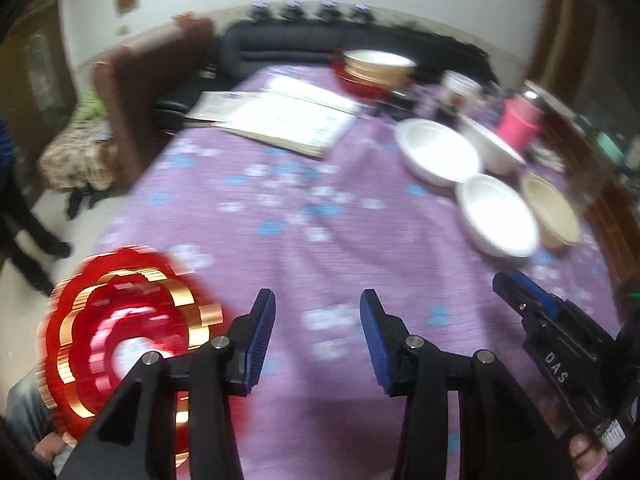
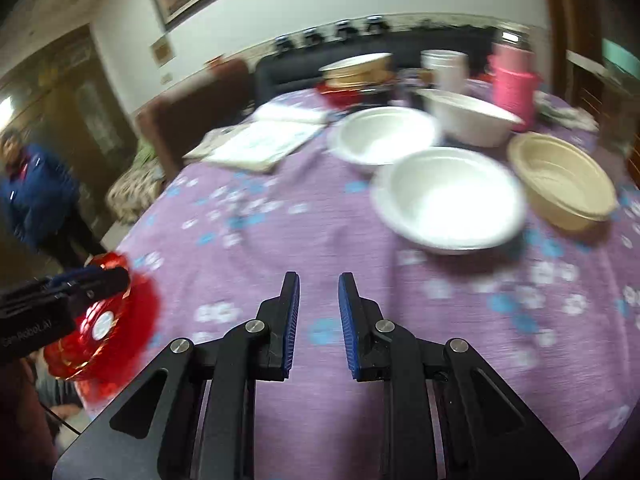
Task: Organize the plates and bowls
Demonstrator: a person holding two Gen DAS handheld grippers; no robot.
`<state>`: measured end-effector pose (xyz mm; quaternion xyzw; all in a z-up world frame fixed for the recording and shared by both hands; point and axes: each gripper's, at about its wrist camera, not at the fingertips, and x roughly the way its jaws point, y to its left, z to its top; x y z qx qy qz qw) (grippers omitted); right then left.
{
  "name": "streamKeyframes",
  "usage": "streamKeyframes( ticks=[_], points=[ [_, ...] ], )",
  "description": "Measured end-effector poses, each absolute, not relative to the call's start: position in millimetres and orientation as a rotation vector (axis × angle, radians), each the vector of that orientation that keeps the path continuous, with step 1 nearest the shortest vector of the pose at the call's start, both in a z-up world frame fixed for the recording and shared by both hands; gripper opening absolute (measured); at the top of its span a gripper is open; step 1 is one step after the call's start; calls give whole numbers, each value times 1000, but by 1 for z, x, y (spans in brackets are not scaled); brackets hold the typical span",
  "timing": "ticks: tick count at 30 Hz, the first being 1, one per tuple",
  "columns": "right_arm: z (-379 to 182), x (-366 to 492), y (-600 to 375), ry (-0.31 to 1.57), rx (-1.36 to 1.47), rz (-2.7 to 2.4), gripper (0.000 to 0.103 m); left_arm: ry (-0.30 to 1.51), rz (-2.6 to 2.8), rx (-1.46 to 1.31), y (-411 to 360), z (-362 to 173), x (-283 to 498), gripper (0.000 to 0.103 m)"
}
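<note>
Both views are smeared by motion blur, yet the layout reads well enough. The left gripper point(image 1: 318, 336) stands open over bare purple cloth with nothing between its blue pads, and the right gripper point(image 2: 319, 322) shows a narrower gap, also empty. A red plate point(image 1: 120, 332) with gold scalloped rings lies at the near left edge of the round table point(image 1: 312, 216), just left of the left gripper's fingers (in the right wrist view that gripper crosses in front of the plate's upper edge, and I cannot tell whether it touches it). Toward the far right sits a cluster of bowls: a white bowl point(image 2: 448, 200) nearest, a beige bowl point(image 2: 560, 176) just to its right, a second white bowl point(image 2: 384, 134) behind it, and a third, deeper one point(image 2: 472, 120) farther back. A pink cup point(image 2: 514, 84) stands beyond them, and papers point(image 1: 280, 120) lie on the far left part of the cloth. A person in a blue jacket point(image 2: 36, 196) stands off to the left.
</note>
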<state>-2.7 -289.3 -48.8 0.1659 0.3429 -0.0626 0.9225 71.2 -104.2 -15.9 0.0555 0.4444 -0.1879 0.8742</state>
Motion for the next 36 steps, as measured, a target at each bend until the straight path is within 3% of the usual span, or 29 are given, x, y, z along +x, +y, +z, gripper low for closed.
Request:
streamKeyframes(
  ticks=[7,11,21,25,36],
  points=[
    [-44,-20,-394,689,538,-219,19,1035,-529,97,-187,-22,101,46],
    [-48,-12,-433,709,655,-231,19,1071,-552,70,-220,-24,120,59],
    [-81,12,-469,757,887,-152,21,1131,-558,44,-261,-44,150,60],
    [-88,16,-471,752,921,-141,33,1154,-562,43,-267,-53,153,60],
    [-100,28,-471,774,905,-150,34,1190,-554,44,-281,-69,159,59]
  ],
)
